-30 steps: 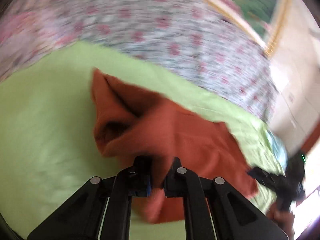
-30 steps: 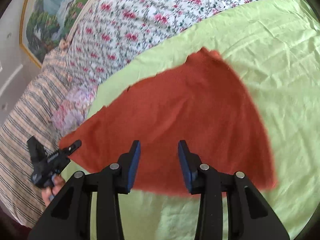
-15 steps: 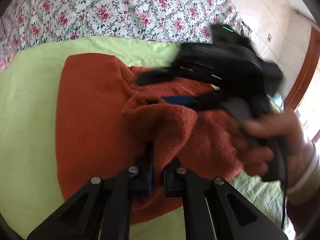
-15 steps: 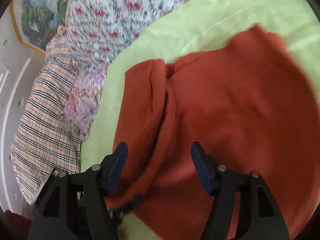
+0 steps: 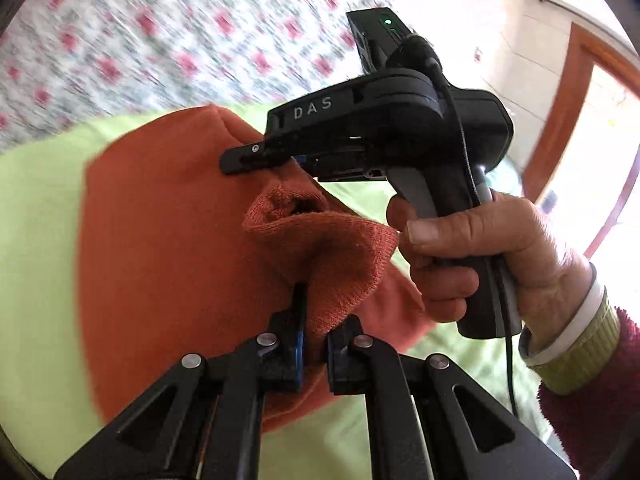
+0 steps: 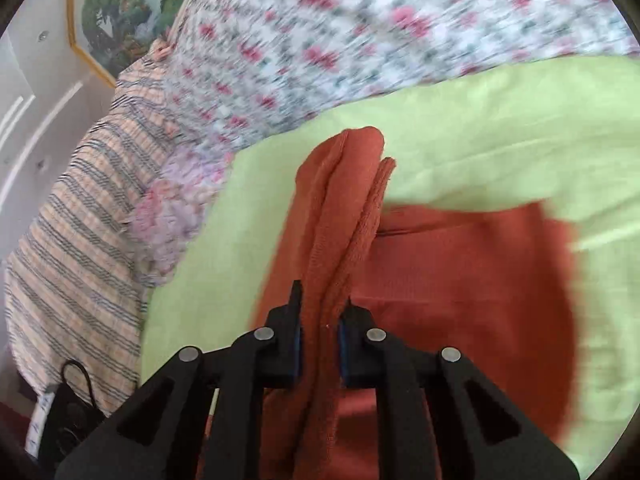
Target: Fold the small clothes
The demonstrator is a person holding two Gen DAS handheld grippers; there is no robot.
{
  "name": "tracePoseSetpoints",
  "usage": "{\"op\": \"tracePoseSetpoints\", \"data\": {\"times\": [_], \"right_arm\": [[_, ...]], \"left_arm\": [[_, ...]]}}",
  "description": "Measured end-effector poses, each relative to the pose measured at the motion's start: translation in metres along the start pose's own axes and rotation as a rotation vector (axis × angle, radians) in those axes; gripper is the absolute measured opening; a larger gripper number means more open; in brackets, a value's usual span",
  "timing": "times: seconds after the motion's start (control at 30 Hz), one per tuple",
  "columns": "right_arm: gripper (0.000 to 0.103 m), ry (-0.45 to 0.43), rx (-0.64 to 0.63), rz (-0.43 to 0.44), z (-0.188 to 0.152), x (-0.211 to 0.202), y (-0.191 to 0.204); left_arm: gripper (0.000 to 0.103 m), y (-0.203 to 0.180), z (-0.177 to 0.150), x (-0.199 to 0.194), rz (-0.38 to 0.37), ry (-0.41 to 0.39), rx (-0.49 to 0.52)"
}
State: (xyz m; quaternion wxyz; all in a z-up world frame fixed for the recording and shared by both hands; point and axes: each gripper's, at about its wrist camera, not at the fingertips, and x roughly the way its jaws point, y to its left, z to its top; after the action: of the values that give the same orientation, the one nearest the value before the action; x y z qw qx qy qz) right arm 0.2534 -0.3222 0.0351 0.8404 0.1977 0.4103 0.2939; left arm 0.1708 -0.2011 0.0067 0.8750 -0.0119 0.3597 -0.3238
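A rust-orange knitted garment (image 5: 168,248) is spread on a light green sheet (image 5: 36,216), and part of it is lifted from the sheet by both tools. In the left wrist view a ribbed edge of the garment, curled into a small tube, is clamped between the pads of the left gripper (image 5: 314,344); its jaws are almost together, with only the cloth between them. In the right wrist view a long fold of the same garment (image 6: 460,280) is pinched between the jaws of the right gripper (image 6: 320,332). These jaws have just been closing, and the fold is now pressed between the blue pads and stands up from them toward the far end, while the rest of the cloth lies flat on the green sheet (image 6: 500,120) to the right. In the left wrist view the right gripper (image 5: 264,156) is seen from the side, with its tip on the garment, and it is held by the person's right hand (image 5: 480,256), from which a dark red sleeve (image 5: 600,380) with a yellow-green cuff continues. Behind the sheet a flowered bedcover (image 6: 360,32) is seen, much blurred. At the left of it a striped cloth (image 6: 80,208) is lying, and a framed picture (image 6: 120,8) is hung on the wall above.
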Motion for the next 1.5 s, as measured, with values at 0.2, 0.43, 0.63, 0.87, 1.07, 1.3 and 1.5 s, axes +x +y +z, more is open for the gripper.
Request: {"op": "tracePoseSetpoints", "data": {"times": [0.2, 0.43, 0.63, 0.87, 1.07, 1.3, 1.5], "right_arm": [[0.015, 0.043, 0.097, -0.147, -0.029, -0.009, -0.067], [0.016, 0.008, 0.051, -0.165, -0.027, -0.010, -0.070], [0.024, -0.016, 0.070, -0.196, -0.038, -0.025, -0.078], [0.075, -0.055, 0.128, -0.200, -0.046, -0.062, -0.081], [0.079, 0.027, 0.172, -0.137, -0.044, -0.041, -0.085], [0.064, 0.092, 0.182, -0.121, -0.046, -0.015, -0.089], [0.025, 0.075, 0.226, -0.056, -0.054, -0.012, -0.079]], "left_arm": [[0.006, -0.022, -0.010, 0.052, -0.073, 0.110, -0.017], [0.015, -0.018, -0.011, 0.056, -0.097, 0.132, -0.028], [0.036, -0.010, -0.027, 0.017, -0.126, 0.139, -0.038], [0.086, 0.051, -0.037, -0.042, -0.022, 0.084, -0.171], [0.086, 0.136, -0.031, -0.023, -0.041, 0.145, -0.427], [0.081, 0.166, -0.017, 0.027, -0.133, 0.189, -0.484], [0.033, 0.159, -0.016, 0.016, -0.127, 0.177, -0.394]]}}
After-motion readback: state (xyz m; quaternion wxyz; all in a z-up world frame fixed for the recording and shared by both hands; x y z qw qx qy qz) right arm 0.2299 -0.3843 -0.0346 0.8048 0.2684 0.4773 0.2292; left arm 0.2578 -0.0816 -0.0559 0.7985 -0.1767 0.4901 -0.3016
